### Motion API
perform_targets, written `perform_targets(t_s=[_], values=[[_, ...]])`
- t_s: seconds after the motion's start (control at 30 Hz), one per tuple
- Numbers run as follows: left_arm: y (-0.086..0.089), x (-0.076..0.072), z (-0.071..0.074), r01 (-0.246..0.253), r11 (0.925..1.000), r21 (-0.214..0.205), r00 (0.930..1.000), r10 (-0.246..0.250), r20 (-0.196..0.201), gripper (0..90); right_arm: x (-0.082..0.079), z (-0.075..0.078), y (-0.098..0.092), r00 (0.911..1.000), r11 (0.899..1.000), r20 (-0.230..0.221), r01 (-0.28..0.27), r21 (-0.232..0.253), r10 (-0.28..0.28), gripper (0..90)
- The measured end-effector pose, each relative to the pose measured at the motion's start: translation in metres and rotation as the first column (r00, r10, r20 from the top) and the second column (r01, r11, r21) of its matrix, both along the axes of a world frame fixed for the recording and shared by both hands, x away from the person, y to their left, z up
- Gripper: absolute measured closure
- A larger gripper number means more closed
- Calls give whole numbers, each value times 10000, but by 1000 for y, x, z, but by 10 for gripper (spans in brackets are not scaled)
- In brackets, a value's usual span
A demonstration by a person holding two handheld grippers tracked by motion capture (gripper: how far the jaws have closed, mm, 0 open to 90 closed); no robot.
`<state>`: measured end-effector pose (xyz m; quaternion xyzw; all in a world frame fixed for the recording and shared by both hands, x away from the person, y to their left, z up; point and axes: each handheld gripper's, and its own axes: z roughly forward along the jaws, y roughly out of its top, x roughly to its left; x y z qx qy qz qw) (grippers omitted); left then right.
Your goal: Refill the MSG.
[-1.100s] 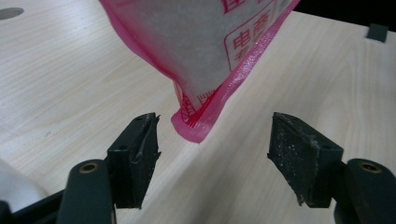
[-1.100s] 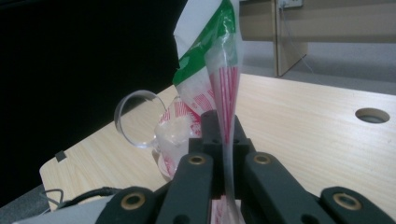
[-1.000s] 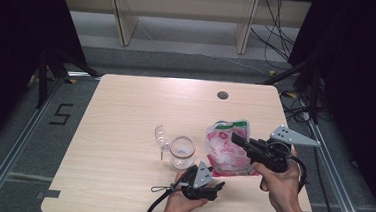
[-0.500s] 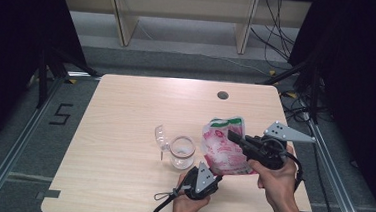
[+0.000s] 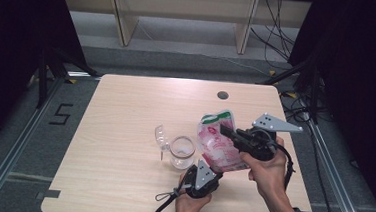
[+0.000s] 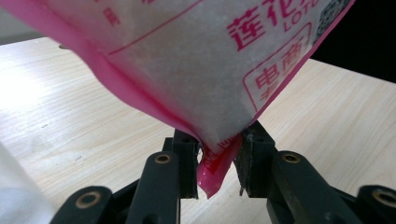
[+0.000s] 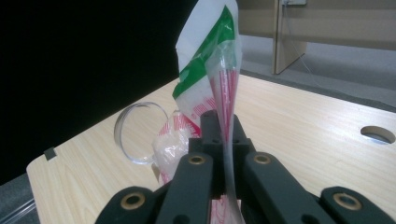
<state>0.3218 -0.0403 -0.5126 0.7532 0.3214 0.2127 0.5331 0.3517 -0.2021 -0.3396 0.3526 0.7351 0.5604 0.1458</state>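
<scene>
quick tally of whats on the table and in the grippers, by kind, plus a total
bag: 1, a pink and white bag held in both grippers
glass jar: 1, jar open on the table
clear lid: 1, lid beside the jar
grippers: 2, left gripper, right gripper
total: 5

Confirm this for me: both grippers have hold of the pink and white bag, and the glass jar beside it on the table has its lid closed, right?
Not quite. The jar stands open: its clear hinged lid is flipped back to the side, as the high view shows. The rest holds: the right gripper is clamped on the bag near its top, and the left gripper has a bottom corner between its jaws.
</scene>
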Motion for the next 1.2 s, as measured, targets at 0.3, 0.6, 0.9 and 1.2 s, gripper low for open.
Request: perform_targets(t_s=[0.3, 0.6, 0.9, 1.2], values=[[-10, 7, 1, -375, 9964, -756, 9993, 373, -33, 721, 14, 7, 21, 9997, 9985, 29, -238, -484, 239, 900], [-15, 16, -2, -416, 9885, -1455, 9990, 432, 81, 723, 29, 10, 36, 9997, 9952, -203, -178, -960, 159, 900], [-13, 17, -4, -100, 9869, -1610, 9998, 126, 155, 728, 38, 8, 55, 9990, 9890, -283, -370, -1433, 333, 900], [-10, 21, -5, 69, 9847, -1738, 10000, -59, 65, 729, 44, 7, 64, 9988, 9799, -343, -411, -1951, 350, 900]])
